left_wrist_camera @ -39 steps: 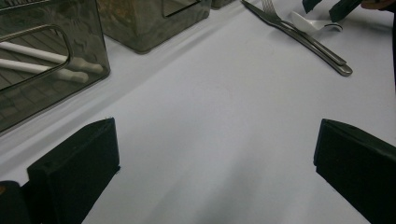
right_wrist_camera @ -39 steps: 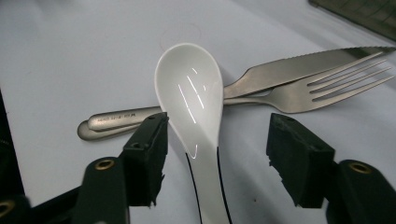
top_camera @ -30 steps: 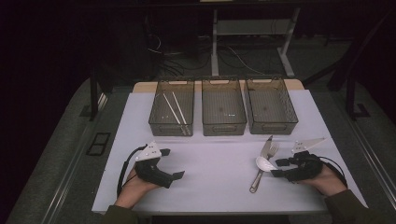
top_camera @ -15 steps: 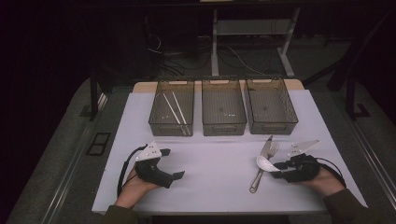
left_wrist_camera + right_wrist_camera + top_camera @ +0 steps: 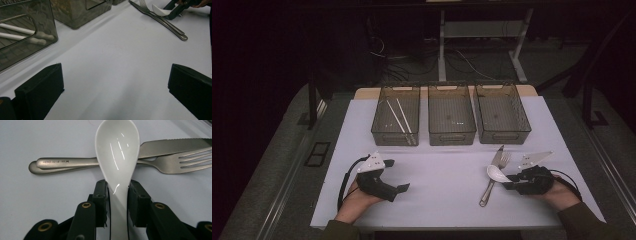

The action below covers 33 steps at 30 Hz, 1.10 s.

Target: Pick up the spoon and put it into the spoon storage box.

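A white ceramic spoon (image 5: pixel 117 157) lies across a steel knife (image 5: pixel 170 145) and fork (image 5: pixel 185 162) on the white mat, at the right in the high view, spoon (image 5: pixel 494 173). My right gripper (image 5: pixel 118 187) has just been closing, and its pads now press both sides of the spoon's handle. In the high view that right gripper (image 5: pixel 509 182) lies low on the mat, reaching in from the right. My left gripper (image 5: pixel 398 175) rests at the front left, jaws wide open. Between its jaws, the left gripper (image 5: pixel 115 82) has only bare mat.
Three dark mesh bins stand in a row at the back: the left bin (image 5: pixel 394 135) holds white chopsticks (image 5: pixel 399 117), then the middle bin (image 5: pixel 452 135) and the right bin (image 5: pixel 503 134). The white mat (image 5: pixel 447 170) stretches between the two hands.
The right gripper's jaws have narrowed onto the spoon's handle. Both hands and the cutlery stay where they were.
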Tool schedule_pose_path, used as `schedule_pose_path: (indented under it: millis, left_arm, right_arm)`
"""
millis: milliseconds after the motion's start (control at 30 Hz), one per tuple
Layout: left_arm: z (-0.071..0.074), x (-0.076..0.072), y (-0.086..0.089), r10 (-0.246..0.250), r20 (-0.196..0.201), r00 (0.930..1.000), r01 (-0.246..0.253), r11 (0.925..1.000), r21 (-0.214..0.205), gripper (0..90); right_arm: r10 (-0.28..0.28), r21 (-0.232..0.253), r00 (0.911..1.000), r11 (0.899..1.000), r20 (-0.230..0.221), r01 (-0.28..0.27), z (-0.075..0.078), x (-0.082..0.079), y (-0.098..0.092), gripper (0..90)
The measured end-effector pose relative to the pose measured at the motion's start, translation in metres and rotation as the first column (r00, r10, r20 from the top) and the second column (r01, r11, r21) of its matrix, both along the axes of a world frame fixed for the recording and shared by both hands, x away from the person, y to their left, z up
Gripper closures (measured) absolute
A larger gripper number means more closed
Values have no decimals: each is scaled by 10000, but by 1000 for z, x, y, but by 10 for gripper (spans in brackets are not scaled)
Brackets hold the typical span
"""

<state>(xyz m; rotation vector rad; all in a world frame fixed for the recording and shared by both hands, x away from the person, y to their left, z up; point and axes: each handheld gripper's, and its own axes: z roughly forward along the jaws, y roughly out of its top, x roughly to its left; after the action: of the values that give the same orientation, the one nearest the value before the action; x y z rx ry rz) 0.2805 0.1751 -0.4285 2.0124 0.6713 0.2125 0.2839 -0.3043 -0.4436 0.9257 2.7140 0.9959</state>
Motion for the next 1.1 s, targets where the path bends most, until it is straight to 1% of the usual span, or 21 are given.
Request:
schedule_pose_path:
  millis: [433,633,800,967,1000,1033,1100]
  left_arm:
    - [1,0,1,20,62,10000,-20,10000,-20,0]
    - [1,0,1,21,59,10000,-20,10000,-15,0]
    - [1,-1,1,47,24,10000,-47,10000,-61,0]
    - [1,0,1,25,96,10000,-25,10000,-45,0]
    - [1,0,1,28,95,10000,-27,10000,-44,0]
    - [1,0,1,54,64,10000,-53,10000,-56,0]
    - [1,-1,1,55,54,10000,-55,10000,-58,0]
  right_arm:
    - [-53,-141,10000,9999,21,53,1,-1,2,714]
    - [-7,-203,10000,9998,-47,6,2,-1,2,718]
    - [46,-215,9998,9998,-189,-50,3,-2,1,725]
    - [43,-222,9996,9997,-273,-49,4,-3,1,733]
    - [42,-215,9996,9998,-290,-49,4,-3,1,748]
    - [15,-241,9996,9997,-289,-22,4,-3,0,782]
    - [65,-169,9991,9998,-425,-73,4,-2,0,818]
